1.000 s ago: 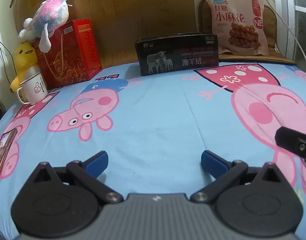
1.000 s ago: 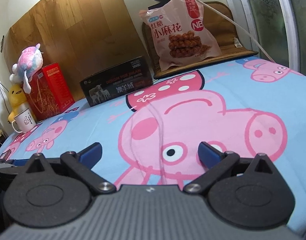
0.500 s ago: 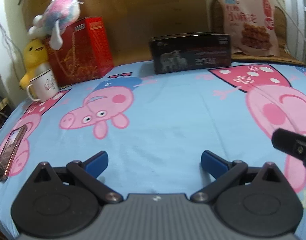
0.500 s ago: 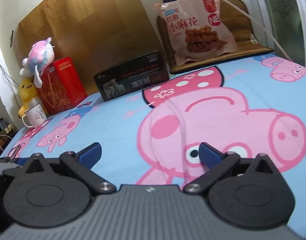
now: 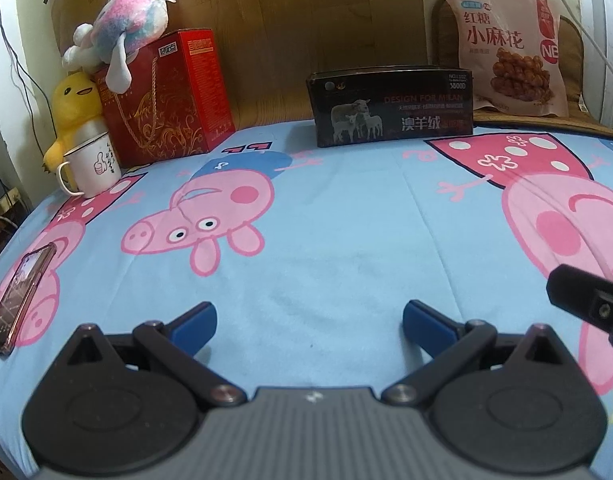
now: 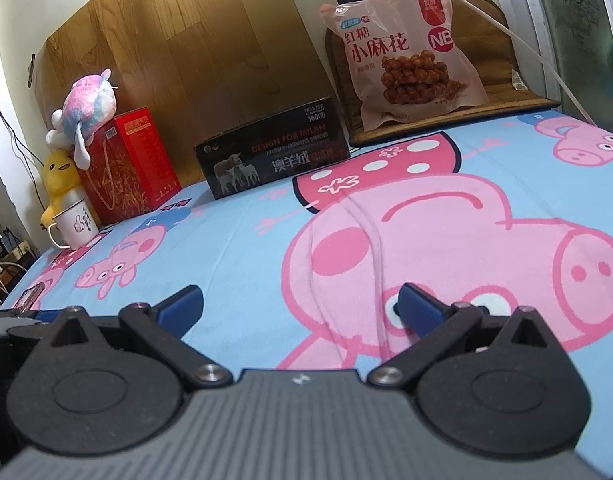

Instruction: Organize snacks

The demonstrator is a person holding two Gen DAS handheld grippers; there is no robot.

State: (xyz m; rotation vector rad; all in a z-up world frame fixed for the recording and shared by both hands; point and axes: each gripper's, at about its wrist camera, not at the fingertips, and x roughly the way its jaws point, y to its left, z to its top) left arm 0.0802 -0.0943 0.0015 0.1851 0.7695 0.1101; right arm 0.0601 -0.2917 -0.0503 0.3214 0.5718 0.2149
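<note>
Snacks: one bag (image 6: 402, 64); two boxes (red (image 5: 166, 96), black (image 5: 390, 106)).

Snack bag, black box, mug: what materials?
Snack bag: glossy plastic film, judging by its sheen and crinkles. Black box: printed cardboard, semi-gloss, with crisp folded edges. Mug: likely enamelled metal, with a thin rolled rim; ceramic is possible.
</note>
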